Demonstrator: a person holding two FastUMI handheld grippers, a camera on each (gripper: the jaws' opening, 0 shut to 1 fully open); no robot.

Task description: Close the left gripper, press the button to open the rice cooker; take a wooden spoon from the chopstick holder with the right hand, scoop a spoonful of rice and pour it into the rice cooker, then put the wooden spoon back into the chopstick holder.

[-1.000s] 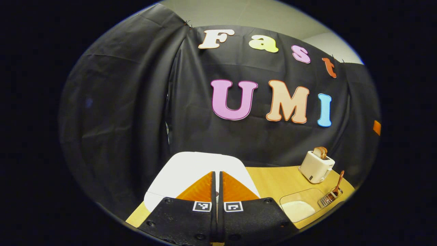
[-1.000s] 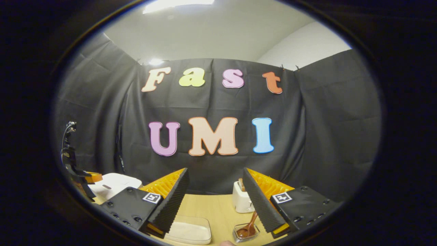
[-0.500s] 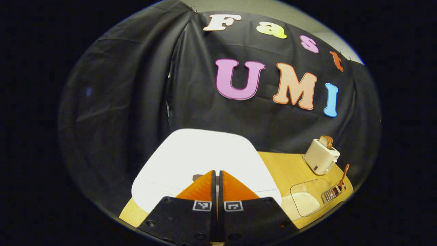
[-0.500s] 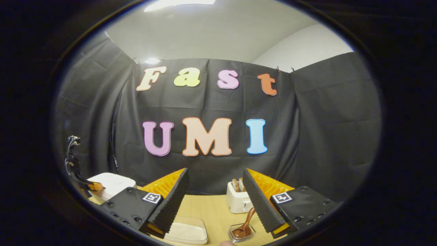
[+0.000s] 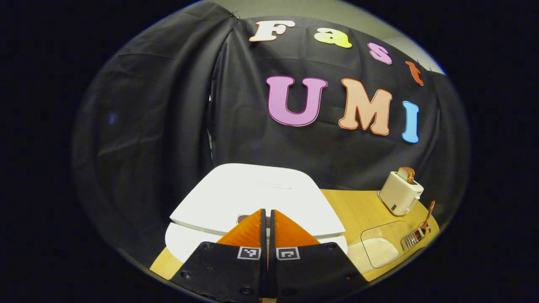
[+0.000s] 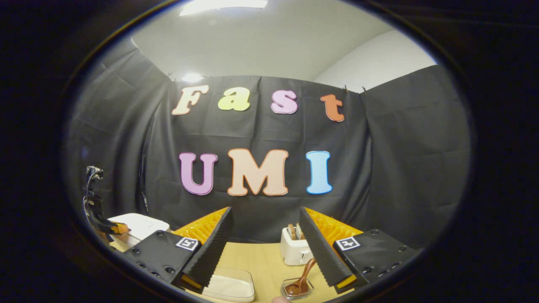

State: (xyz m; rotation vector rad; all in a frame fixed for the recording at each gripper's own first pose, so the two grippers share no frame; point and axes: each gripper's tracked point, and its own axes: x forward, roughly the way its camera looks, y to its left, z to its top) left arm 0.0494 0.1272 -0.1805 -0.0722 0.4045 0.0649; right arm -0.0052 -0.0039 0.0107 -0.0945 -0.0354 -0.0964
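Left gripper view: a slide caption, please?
Shut left gripper at the white rice cooker whose lid is lifting.

Black cloth wall [image 6: 404, 168], pale ceiling [image 6: 261, 42], wooden table [image 6: 261, 261].

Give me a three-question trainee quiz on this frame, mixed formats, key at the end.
1. True or false: the left tool is shut, at the front edge of the rice cooker.
2. The wooden spoon is: A) held by the right tool; B) standing in the holder; C) lying in the rice tray.
3. Fill in: the right tool's jaws are ____.

Key: 1 true; 2 B; 3 open.
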